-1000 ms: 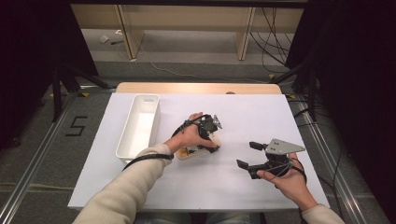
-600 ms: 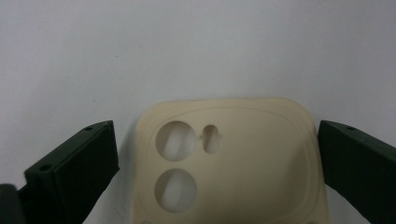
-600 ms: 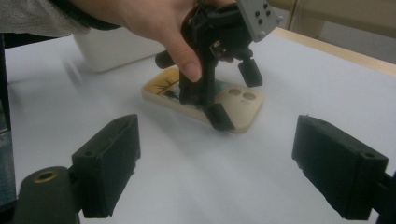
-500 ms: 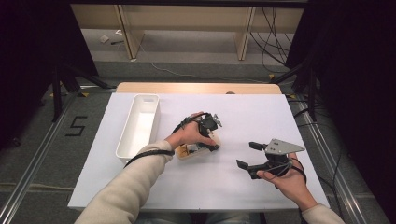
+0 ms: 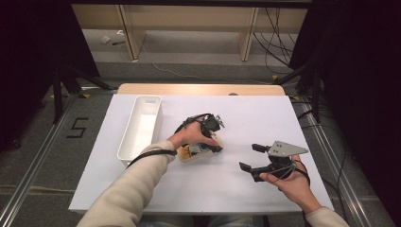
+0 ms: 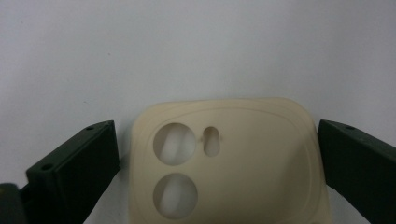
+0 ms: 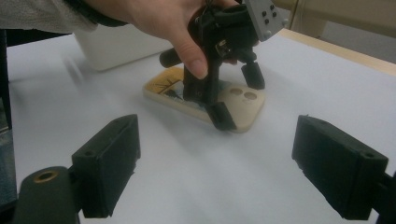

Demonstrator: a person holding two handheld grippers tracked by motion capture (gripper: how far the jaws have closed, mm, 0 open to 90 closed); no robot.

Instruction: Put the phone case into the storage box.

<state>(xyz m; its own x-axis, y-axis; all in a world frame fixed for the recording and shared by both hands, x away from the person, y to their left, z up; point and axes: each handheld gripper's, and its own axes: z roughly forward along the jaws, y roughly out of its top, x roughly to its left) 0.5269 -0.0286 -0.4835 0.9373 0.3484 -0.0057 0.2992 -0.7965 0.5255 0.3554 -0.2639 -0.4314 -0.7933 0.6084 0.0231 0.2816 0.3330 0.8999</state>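
right gripper [image 5: 253,157] sits nearest, at about 4 o'clock on the white tabletop [image 5: 265,113], jaws spread wide and holding nothing, aimed toward the middle. in the right gripper view the two black jaws frame the work from the side, well apart from it.

next out, dead centre: cream phone case [image 5: 198,153] lying flat on the tabletop, printed end toward 8 o'clock, camera cutouts toward 2 o'clock in the right gripper view. left gripper [image 5: 208,142] comes down on it from above. in the left gripper view the jaws stand either side of the cutout end of the case [image 6: 224,163], small gap on each side, so not clamped yet, released state, nothing held.

handling, my read: case looks light, thin-walled, probably flexible silicone or soft plastic. will likely bow if squeezed hard across the width. smooth, flat on a smooth sheet, so it may skid instead of lifting. best hold looks like across the two long edges near the camera end, where the corners stiffen it, jaws low enough to catch the rim. not fragile.

farther, at 10 o'clock: long white bin [image 5: 140,127], open top, upright, near the tabletop's left edge, clear of the case. looks empty from the high view.
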